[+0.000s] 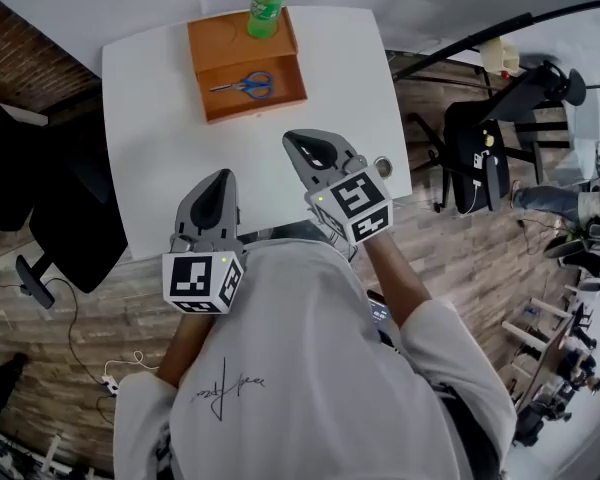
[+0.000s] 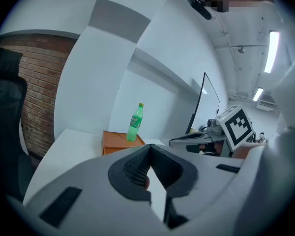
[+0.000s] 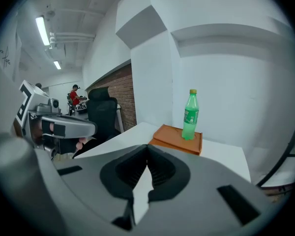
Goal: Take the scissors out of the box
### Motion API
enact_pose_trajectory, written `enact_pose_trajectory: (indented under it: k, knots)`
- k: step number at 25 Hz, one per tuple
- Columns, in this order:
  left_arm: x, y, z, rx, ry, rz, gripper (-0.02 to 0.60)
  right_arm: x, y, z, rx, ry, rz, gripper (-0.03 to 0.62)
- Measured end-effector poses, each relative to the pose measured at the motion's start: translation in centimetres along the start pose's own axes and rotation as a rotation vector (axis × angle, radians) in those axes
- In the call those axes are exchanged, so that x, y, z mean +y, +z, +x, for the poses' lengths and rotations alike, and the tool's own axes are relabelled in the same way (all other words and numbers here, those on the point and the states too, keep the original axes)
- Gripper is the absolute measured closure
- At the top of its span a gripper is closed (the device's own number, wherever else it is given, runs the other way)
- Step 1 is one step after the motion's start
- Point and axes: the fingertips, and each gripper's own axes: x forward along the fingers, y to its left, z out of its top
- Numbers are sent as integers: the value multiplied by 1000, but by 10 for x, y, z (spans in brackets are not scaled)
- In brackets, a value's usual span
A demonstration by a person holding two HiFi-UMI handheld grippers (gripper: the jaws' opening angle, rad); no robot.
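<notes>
- Scissors lie flat in the orange box, long axis across it in the head view: blue handles right, blades pointing left.
- Box sits far back on the white table, well ahead of both grippers.
- Left gripper and right gripper each have jaws pressed together, nothing between them.

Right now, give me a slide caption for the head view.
Both shut, left hand-held gripper and right hand-held gripper above the table; scissors lie in the orange box.
</notes>
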Motion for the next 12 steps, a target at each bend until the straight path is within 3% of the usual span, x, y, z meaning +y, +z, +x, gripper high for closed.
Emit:
enact_pose_trajectory:
  k: [12]
  knots:
    - [-21,6,9,-27,46,-24,574,-30,-7,24,86,87,-94,583]
